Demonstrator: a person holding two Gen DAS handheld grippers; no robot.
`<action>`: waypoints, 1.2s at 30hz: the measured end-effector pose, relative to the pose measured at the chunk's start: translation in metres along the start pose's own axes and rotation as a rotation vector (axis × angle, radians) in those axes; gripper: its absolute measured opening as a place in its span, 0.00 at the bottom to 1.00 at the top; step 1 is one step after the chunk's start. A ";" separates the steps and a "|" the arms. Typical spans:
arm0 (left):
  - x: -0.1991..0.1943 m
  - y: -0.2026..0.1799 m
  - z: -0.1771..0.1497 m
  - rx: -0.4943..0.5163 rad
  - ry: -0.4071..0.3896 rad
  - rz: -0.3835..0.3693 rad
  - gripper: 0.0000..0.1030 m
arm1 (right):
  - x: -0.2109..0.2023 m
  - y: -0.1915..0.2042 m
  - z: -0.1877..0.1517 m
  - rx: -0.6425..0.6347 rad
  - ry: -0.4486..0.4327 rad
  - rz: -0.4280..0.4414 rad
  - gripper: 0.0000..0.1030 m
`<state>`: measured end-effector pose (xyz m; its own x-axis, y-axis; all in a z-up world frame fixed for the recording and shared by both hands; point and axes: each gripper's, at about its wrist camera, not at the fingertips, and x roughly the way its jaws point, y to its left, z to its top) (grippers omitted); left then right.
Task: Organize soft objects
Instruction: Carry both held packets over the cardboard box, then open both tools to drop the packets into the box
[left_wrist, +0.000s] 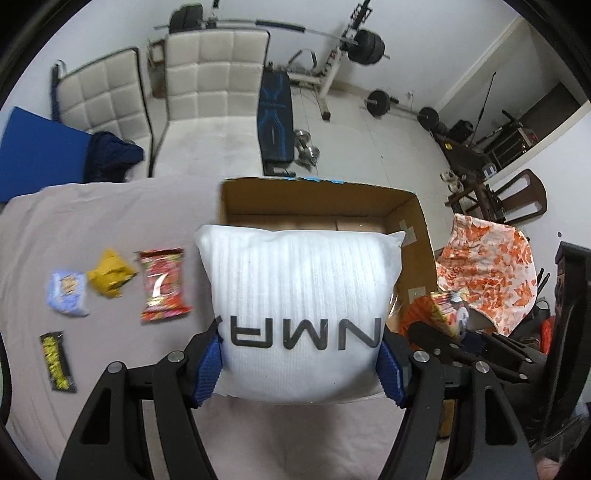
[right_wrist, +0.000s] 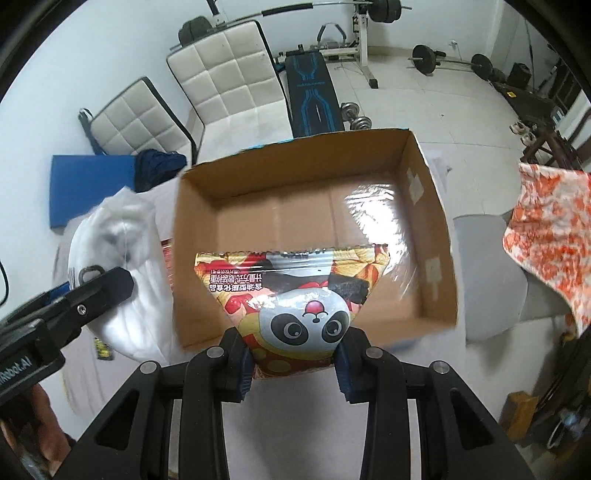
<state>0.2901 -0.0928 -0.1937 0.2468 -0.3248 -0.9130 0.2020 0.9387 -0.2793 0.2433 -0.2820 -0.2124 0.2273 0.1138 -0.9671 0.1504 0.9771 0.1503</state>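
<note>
My left gripper (left_wrist: 299, 363) is shut on a white pillow (left_wrist: 299, 295) with black letters, held at the near edge of an open cardboard box (left_wrist: 413, 229). My right gripper (right_wrist: 295, 363) is shut on a panda snack bag (right_wrist: 295, 295), held over the box (right_wrist: 432, 221), whose inside shows nothing else. The pillow also shows at the left of the right wrist view (right_wrist: 122, 266), with the left gripper's finger (right_wrist: 107, 286) against it. The right gripper and its bag show at the right of the left wrist view (left_wrist: 448, 310).
On the pink bed sheet (left_wrist: 74, 221) lie a red snack packet (left_wrist: 162, 284), a yellow cloth (left_wrist: 109, 275), a pale blue packet (left_wrist: 66, 293) and a black-yellow packet (left_wrist: 55, 360). An orange-white cloth (left_wrist: 487, 269) hangs right of the box. Chairs and gym gear stand behind.
</note>
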 end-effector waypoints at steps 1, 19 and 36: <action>0.015 -0.005 0.011 -0.005 0.024 -0.011 0.66 | 0.011 -0.004 0.008 -0.008 0.011 -0.006 0.37; 0.219 -0.024 0.097 -0.050 0.326 -0.038 0.67 | 0.184 -0.072 0.135 -0.078 0.178 -0.099 0.37; 0.247 -0.037 0.104 -0.056 0.351 0.042 0.73 | 0.210 -0.084 0.157 -0.102 0.214 -0.134 0.48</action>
<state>0.4424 -0.2197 -0.3774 -0.0885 -0.2353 -0.9679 0.1437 0.9585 -0.2462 0.4297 -0.3681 -0.3958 0.0017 0.0065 -1.0000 0.0649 0.9979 0.0066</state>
